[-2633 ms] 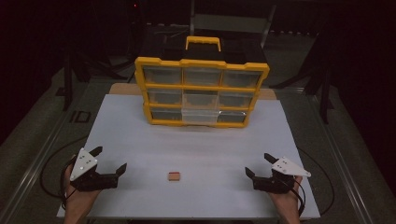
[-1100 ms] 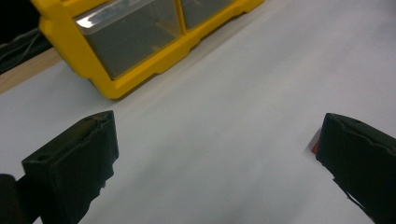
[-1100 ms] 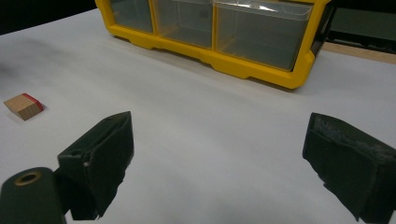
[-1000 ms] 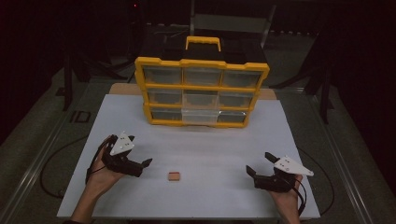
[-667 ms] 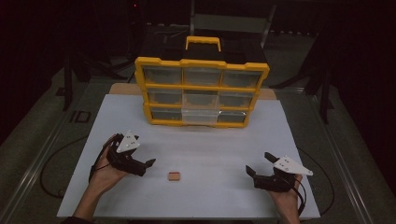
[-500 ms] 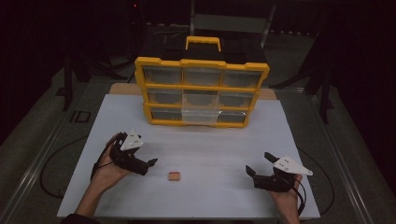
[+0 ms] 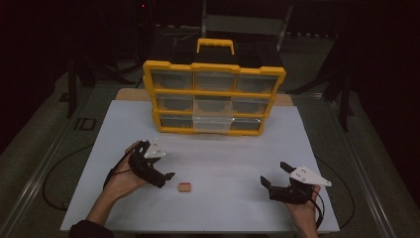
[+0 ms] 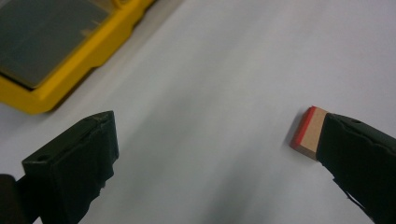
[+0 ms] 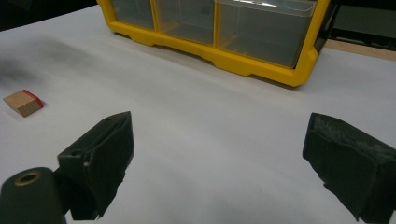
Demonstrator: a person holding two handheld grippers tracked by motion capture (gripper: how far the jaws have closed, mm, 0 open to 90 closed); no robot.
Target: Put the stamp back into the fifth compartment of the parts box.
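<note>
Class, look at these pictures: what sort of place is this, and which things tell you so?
Probably a lab or workshop bench set up for recording: a white table in a dark room, a yellow drawer organiser, and cables trailing from the hand-held left gripper and right gripper.

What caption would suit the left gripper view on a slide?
Open left gripper nears a small wooden block with a red edge on the white table.

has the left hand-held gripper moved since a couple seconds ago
Yes. The left hand-held gripper has moved from the table's left edge inward toward the small wooden block, which has stayed put. Its jaws are open, the block just beside one.
</note>
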